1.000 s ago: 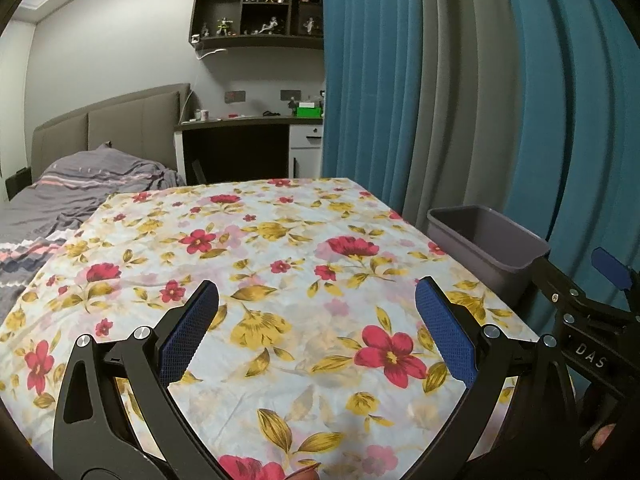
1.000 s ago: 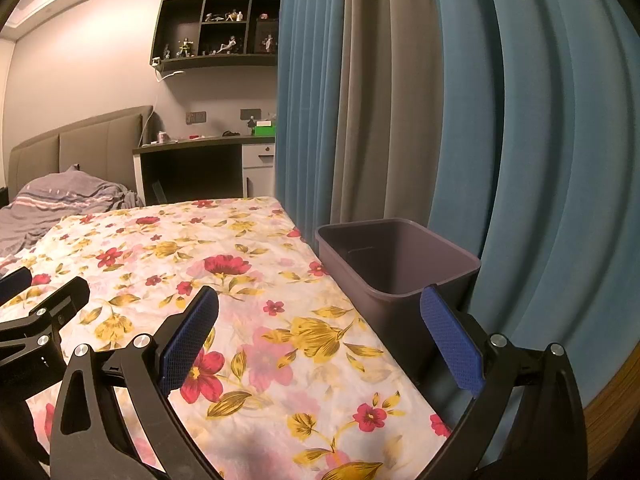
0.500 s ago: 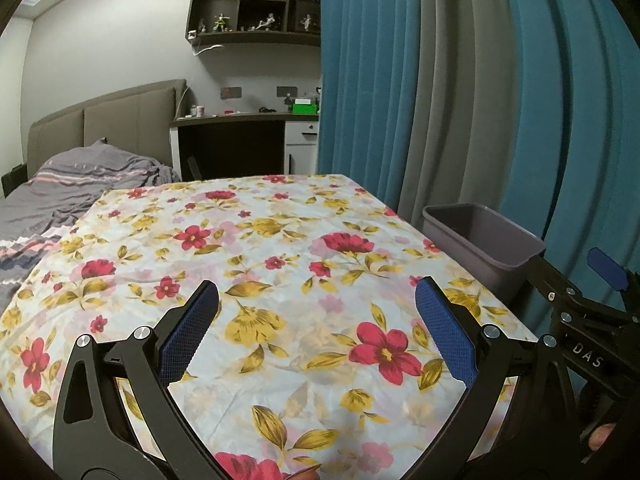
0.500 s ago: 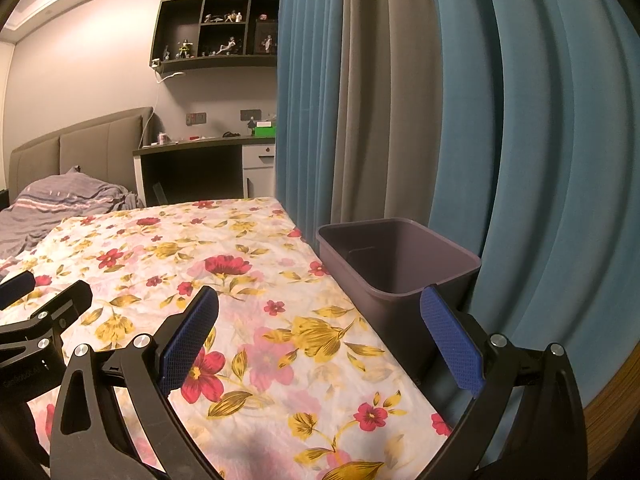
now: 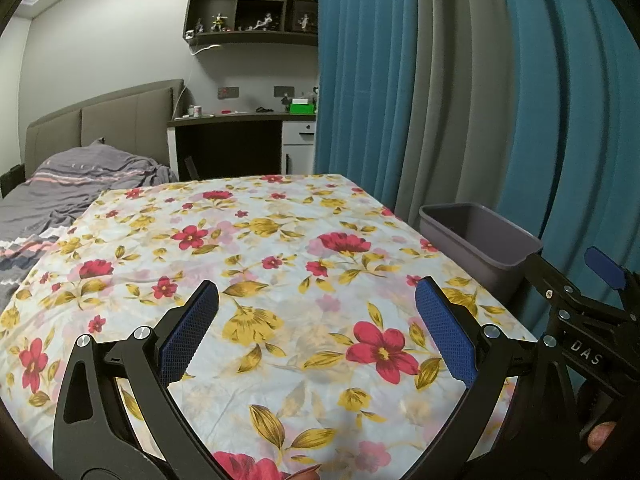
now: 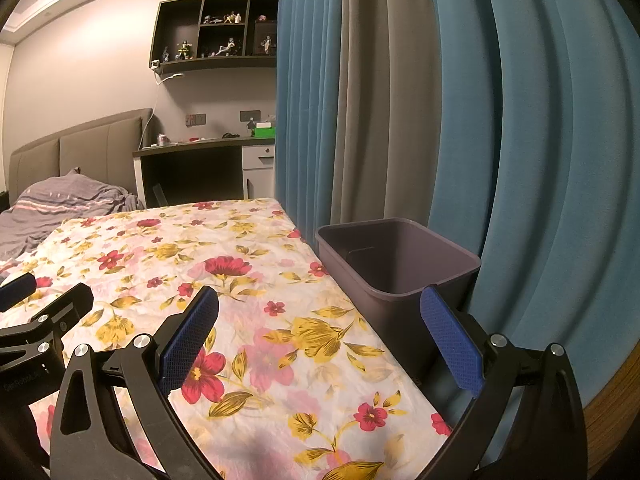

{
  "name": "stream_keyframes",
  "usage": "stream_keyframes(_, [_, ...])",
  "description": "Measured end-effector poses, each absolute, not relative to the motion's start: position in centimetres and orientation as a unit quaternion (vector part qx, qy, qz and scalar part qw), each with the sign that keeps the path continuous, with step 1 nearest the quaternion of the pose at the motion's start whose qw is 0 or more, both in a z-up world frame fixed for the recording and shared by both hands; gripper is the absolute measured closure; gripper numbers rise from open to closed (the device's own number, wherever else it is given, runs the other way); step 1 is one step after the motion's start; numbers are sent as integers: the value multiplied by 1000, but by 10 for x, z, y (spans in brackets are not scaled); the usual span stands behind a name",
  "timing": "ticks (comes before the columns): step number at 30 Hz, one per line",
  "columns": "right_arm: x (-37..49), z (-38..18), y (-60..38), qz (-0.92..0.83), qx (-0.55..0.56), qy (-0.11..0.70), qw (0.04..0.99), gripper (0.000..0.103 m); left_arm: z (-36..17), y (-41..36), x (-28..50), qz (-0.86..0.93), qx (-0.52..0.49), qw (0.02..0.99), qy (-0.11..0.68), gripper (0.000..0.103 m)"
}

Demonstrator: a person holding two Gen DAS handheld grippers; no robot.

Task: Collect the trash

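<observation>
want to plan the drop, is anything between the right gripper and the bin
Nothing visible is. The right gripper is open and empty, and the grey bin sits just ahead beside the table's right edge, its open top unobstructed. Only bare floral tablecloth lies between them. No trash shows in either view.

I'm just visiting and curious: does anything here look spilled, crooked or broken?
Nothing stands out. The floral cloth lies flat, slightly wrinkled. The grey bin stands upright beside it, nothing visible inside. Both grippers are open, holding nothing.

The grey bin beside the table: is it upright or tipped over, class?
Upright. The grey bin stands with its open mouth facing up, rim level, beside the floral tablecloth. The interior that shows holds nothing.
</observation>
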State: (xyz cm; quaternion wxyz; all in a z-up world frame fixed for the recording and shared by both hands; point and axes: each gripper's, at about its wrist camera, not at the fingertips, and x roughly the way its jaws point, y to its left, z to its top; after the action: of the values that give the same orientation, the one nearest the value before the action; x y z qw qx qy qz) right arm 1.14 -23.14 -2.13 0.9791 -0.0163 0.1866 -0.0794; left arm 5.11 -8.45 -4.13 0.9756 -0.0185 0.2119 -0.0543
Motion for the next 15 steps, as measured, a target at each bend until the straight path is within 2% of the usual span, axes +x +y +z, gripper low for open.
stream_keyframes(15, [11, -21, -231, -80, -15, 186, 979, 6, -41, -86, 51, -56, -18, 976, 212, 6])
